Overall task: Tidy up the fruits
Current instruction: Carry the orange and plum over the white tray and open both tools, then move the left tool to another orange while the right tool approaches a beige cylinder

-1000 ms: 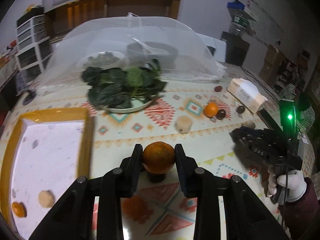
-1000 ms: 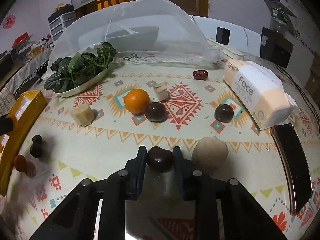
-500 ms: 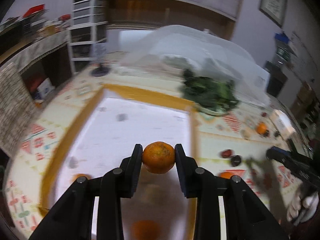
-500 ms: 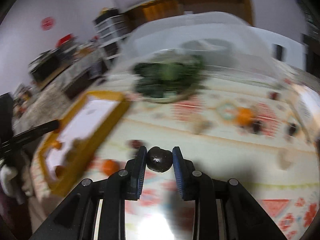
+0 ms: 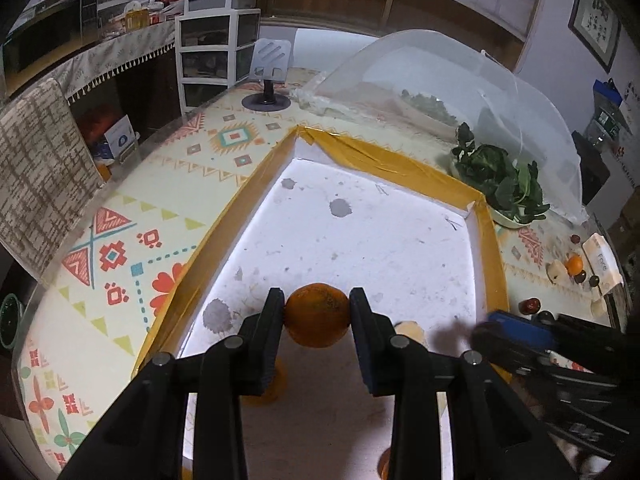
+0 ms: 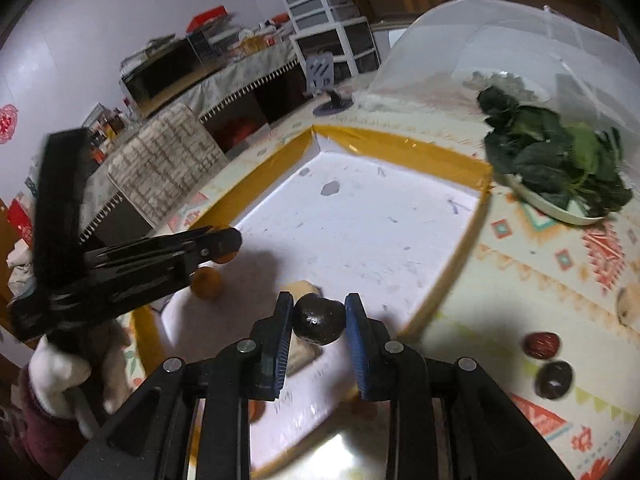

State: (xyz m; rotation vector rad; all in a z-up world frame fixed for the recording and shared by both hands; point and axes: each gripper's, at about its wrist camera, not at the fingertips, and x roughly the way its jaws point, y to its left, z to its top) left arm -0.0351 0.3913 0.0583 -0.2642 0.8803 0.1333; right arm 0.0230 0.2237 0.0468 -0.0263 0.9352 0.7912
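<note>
My left gripper [image 5: 317,316] is shut on an orange [image 5: 317,315] and holds it above the near part of the yellow-rimmed white tray [image 5: 384,160]. My right gripper [image 6: 319,320] is shut on a dark round fruit [image 6: 319,319] above the tray's near right corner [image 6: 400,144]. In the right wrist view the left gripper [image 6: 224,246] comes in from the left over the tray, with another orange [image 6: 206,283] lying under it. A pale fruit [image 5: 410,330] lies in the tray beside my left fingers.
A plate of leafy greens [image 6: 560,160] and a mesh food cover [image 5: 460,92] stand beyond the tray. A red date [image 6: 541,345] and a dark fruit [image 6: 554,379] lie on the patterned tablecloth right of the tray. More fruit and a tissue pack [image 5: 602,264] lie far right.
Both grippers have swung left from the open table to above the tray, each still holding its fruit. The left gripper now sits lower over the tray floor.
</note>
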